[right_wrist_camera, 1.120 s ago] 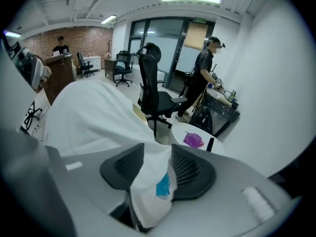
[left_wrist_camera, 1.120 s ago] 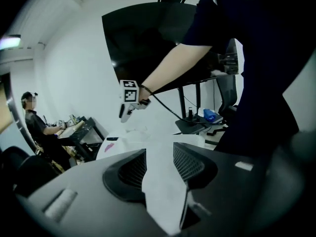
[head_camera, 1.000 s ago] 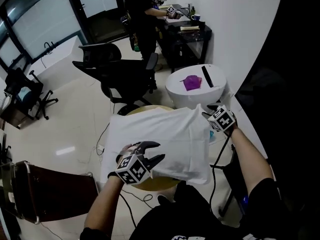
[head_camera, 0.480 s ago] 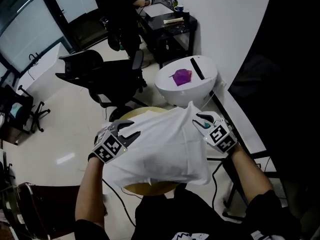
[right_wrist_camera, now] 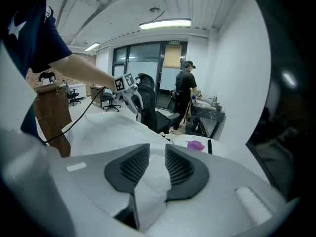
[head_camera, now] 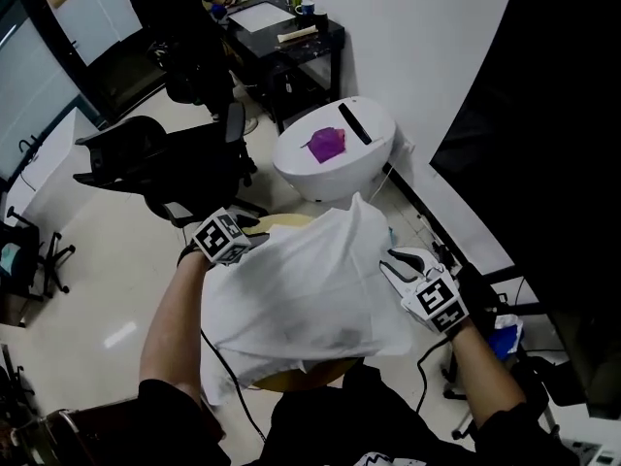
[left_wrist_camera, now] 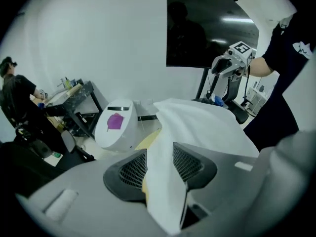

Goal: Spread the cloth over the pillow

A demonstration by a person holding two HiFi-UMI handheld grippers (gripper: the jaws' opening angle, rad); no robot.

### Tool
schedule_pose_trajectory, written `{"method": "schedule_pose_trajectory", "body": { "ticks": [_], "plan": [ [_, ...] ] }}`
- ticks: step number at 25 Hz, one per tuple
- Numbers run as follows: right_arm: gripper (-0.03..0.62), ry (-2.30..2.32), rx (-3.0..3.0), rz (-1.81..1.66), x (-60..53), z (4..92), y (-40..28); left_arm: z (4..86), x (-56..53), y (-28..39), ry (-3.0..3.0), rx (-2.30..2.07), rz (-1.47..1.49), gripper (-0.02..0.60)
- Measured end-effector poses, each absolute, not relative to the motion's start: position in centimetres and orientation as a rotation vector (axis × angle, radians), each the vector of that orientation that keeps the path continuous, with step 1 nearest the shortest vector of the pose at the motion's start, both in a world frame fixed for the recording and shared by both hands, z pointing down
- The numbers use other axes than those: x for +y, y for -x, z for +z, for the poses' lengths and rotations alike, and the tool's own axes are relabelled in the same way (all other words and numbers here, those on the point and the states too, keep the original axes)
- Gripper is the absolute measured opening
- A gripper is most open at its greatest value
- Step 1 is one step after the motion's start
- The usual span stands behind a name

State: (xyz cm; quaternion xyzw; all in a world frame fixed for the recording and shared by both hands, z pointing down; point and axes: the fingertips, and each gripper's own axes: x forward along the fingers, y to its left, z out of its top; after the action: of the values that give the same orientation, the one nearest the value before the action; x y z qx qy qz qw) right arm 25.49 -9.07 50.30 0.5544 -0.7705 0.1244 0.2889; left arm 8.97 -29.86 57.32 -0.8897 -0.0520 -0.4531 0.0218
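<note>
A white cloth (head_camera: 310, 294) lies humped over the pillow, which it hides, on a round wooden table (head_camera: 283, 221). At the cloth's far left corner my left gripper (head_camera: 245, 233) is shut on the fabric; the left gripper view shows a fold of cloth (left_wrist_camera: 163, 191) pinched between the pads. Along the right edge sits my right gripper (head_camera: 398, 265). Its jaws have just been closing and now pinch a cloth (right_wrist_camera: 148, 191) fold. A peak of fabric stands up at the far edge between the two grippers.
Beyond the table stands a white round stand (head_camera: 335, 158) with a purple rag (head_camera: 325, 144) and a black bar (head_camera: 354, 124). A black office chair (head_camera: 155, 163) is at the left, a black desk (head_camera: 286, 42) with a person (head_camera: 184, 27) behind. A dark panel (head_camera: 543, 115) fills the right.
My left gripper went from the cloth's near left corner to its far left side, with fabric in it. The right gripper came back along the right edge and closed on the cloth.
</note>
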Motion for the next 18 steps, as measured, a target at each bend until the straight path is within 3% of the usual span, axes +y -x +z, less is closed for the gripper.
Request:
{"method": "schedule_pose_trajectory", "body": {
  "ticks": [11, 15, 18],
  "plan": [
    [0.114, -1.528, -2.018, 0.487, -7.4, 54.4, -24.0, 66.8, -32.1, -10.2, 2.940, -0.204, -1.713, 0.155],
    [0.113, -1.545, -2.008, 0.532, -7.1, 55.5, -24.5, 67.6, -31.8, -9.9, 2.912, -0.224, -1.757, 0.002],
    [0.114, -1.539, -2.006, 0.552, -6.9, 56.3, -24.7, 67.2, -33.0, -9.7, 2.888, -0.153, -1.724, 0.001]
  ]
}}
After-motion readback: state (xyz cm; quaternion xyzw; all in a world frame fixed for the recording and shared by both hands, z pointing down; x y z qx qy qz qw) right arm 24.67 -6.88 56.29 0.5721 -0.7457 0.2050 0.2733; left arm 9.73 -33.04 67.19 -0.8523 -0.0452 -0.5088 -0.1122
